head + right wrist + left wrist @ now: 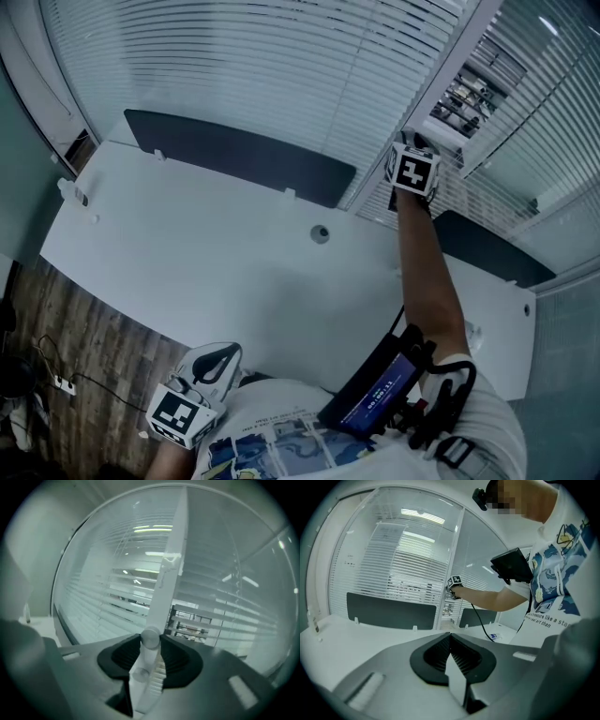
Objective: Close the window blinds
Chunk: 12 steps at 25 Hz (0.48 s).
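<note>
White slatted window blinds [262,66] hang behind glass beyond the desk; a second panel [525,112] lies right of a white post [459,66]. Their slats are tilted partly open, and shelves show through them [187,625]. My right gripper [412,145] is raised at the post, arm stretched out. In the right gripper view it [150,645] is shut on a pale blind wand [150,637] with a round end, held in front of the post [171,573]. My left gripper [216,364] hangs low by my body, shut and holding nothing [451,651].
A long white desk [216,262] stands between me and the blinds, with dark divider panels [234,150] along its far edge and a round cable hole [320,233]. A black device [375,389] hangs on my chest. A power strip [58,382] lies on the wooden floor.
</note>
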{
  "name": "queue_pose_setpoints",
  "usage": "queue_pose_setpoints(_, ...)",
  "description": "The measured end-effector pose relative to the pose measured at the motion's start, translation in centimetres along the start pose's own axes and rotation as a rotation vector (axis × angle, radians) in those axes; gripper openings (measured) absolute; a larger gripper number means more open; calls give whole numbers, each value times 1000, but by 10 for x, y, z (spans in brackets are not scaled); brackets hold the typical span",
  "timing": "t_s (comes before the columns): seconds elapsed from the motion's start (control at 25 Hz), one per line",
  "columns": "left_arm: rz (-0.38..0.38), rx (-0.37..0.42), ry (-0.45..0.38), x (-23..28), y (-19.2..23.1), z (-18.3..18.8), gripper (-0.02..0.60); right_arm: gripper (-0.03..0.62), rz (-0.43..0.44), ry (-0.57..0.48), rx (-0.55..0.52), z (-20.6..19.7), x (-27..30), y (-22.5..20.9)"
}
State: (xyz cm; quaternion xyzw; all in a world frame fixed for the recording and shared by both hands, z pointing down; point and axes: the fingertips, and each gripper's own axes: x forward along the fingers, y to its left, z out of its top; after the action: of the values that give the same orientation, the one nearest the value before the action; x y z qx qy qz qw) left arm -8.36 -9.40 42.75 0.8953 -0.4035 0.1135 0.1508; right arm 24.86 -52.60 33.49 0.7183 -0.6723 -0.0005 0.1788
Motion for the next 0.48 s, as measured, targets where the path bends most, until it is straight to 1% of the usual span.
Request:
queue_pose_setpoints(0.04,0,-1,-1,0,0,0,5,134,37,-20,115,-1,-2,0)
queue_pose_setpoints(0.08,-1,-2,-1,0,0,-1,5,141,86,-40,260,-3,-4,-1)
queue_pose_setpoints(0.2,-12,2,3,2,-1,-1,5,141,257,-82,745,-8,-6,2)
queue_pose_setpoints(0.24,-15,2,4,2,-2,-1,5,141,300,-90,865,-9,-7,2)
queue_pose_setpoints(0.32,-19,4,4,3,-2,0,5,141,341,-108,1023,-8,-7,0)
queue_pose_setpoints(0.4,-20,5,5,4,-3,-1,5,141,350,-127,1146,-8,-6,-7)
queue_pose_setpoints(0.48,-20,7,4,4,-3,-2,5,141,364,-140,1244,-8,-2,-13)
